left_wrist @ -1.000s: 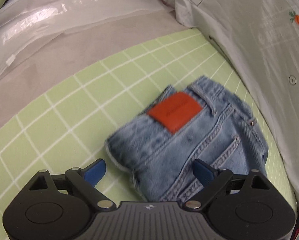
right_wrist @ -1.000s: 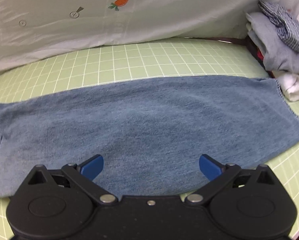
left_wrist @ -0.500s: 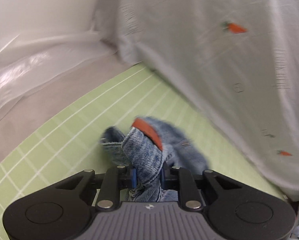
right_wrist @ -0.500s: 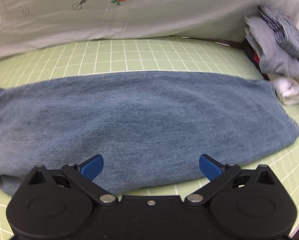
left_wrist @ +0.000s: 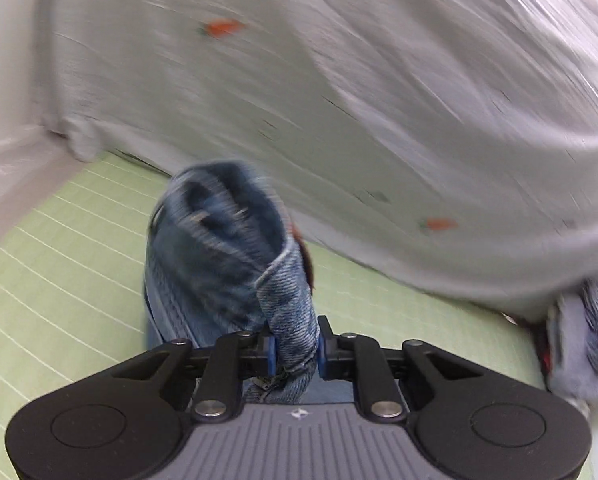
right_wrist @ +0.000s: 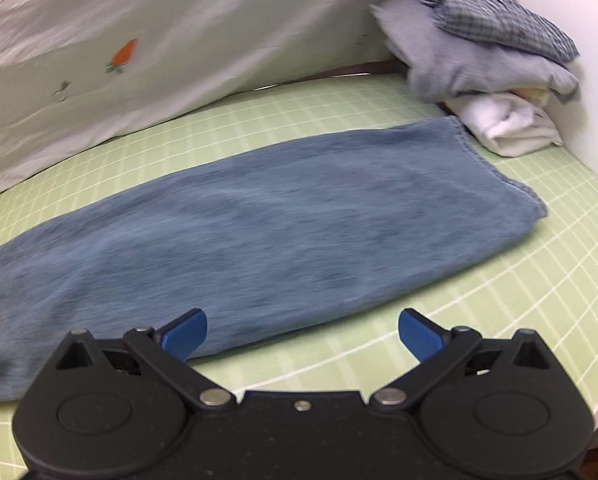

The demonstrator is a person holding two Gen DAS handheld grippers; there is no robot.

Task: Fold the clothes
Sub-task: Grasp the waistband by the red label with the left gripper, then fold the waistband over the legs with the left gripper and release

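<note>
Left gripper: jaws closed tight on a bunched fold of the jeans, at the waist end.
Jeans, left view: the clamped part stands lifted off the green grid mat, blurred, with a sliver of the red-brown patch showing at its right edge.
Right gripper: jaws spread wide apart, holding nothing, just above the near edge of the jeans.
Jeans, right view: the leg part lies flat along the mat, hem end to the right.
Pile of clothes: folded, at the far right, just beyond the hem; a checked shirt on top, white cloth at the bottom.
White sheet with carrots: hangs along the far edge of the mat.
</note>
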